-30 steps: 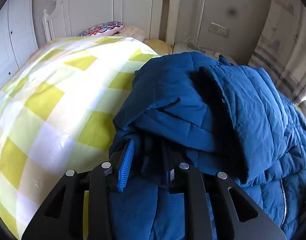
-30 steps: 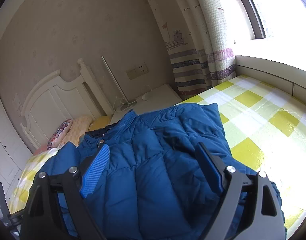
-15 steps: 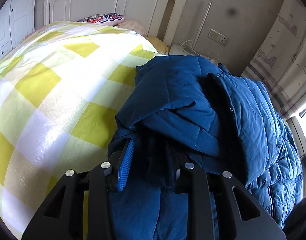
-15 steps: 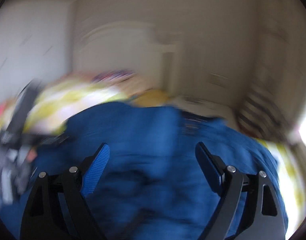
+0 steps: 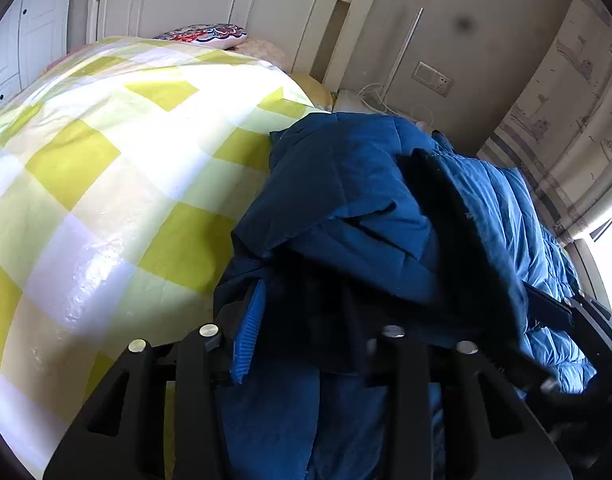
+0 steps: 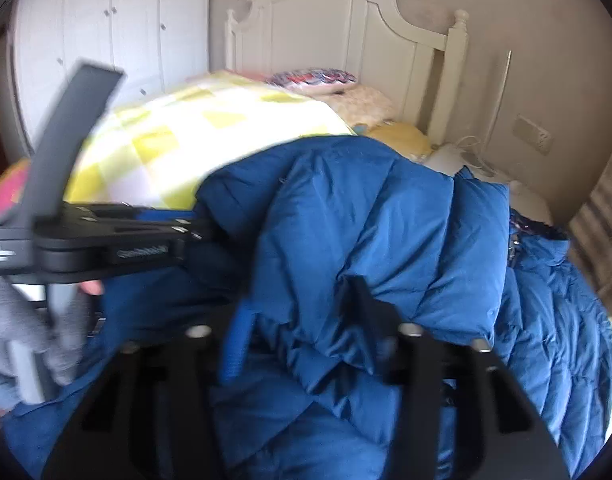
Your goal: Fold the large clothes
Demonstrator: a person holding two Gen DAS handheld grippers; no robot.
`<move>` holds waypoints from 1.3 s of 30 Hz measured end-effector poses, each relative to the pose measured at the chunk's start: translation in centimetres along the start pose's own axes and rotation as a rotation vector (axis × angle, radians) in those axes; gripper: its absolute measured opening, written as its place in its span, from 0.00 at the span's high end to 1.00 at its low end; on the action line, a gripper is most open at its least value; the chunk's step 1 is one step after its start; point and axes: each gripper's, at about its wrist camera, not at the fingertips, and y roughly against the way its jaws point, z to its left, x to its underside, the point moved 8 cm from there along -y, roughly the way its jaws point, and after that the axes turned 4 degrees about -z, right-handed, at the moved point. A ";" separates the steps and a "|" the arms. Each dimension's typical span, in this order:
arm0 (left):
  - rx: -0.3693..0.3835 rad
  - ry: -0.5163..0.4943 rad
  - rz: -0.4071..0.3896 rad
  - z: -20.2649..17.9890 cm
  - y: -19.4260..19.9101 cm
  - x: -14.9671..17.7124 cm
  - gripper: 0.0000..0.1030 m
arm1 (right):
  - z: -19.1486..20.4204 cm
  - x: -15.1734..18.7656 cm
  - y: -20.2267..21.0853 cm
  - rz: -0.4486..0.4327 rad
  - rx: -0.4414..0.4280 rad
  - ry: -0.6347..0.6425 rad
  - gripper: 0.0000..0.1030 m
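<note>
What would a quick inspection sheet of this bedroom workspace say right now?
Surface: yellow-and-white checked bedspread.
Job's things: blue quilted puffer jacket, bunched up on the bed.
Clutter: patterned pillow by the white wooden headboard.
Grippers: left tool has just been opening, jacket fabric between its fingers; right tool has just been closing, pinching a jacket fold.
Cables: white cords by the wall socket.
Surroundings: white wardrobe, patterned curtain.

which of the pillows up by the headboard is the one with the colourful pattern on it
The top one, the patterned pillow, with red, blue and white scallops. The pale pillow under it and the yellow pillow nearer the blue jacket look plainer.
</note>
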 end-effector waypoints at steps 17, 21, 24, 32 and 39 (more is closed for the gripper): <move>0.004 0.004 0.004 0.2 0.1 0.0 0.64 | -21.0 7.2 10.7 -0.253 0.241 -0.887 0.24; 0.005 0.005 0.004 0.2 0.1 0.0 0.64 | -21.8 8.6 10.3 -0.226 0.183 -0.957 0.26; 0.005 0.005 0.004 0.2 0.1 0.0 0.64 | -21.6 8.8 10.8 -0.223 0.209 -1.044 0.32; 0.004 0.005 0.005 0.2 0.2 0.0 0.64 | -19.8 8.8 9.3 -0.217 0.096 -1.105 0.33; 0.011 0.009 0.006 0.4 0.1 0.0 0.63 | -20.3 8.0 6.0 -0.121 0.162 -1.087 0.46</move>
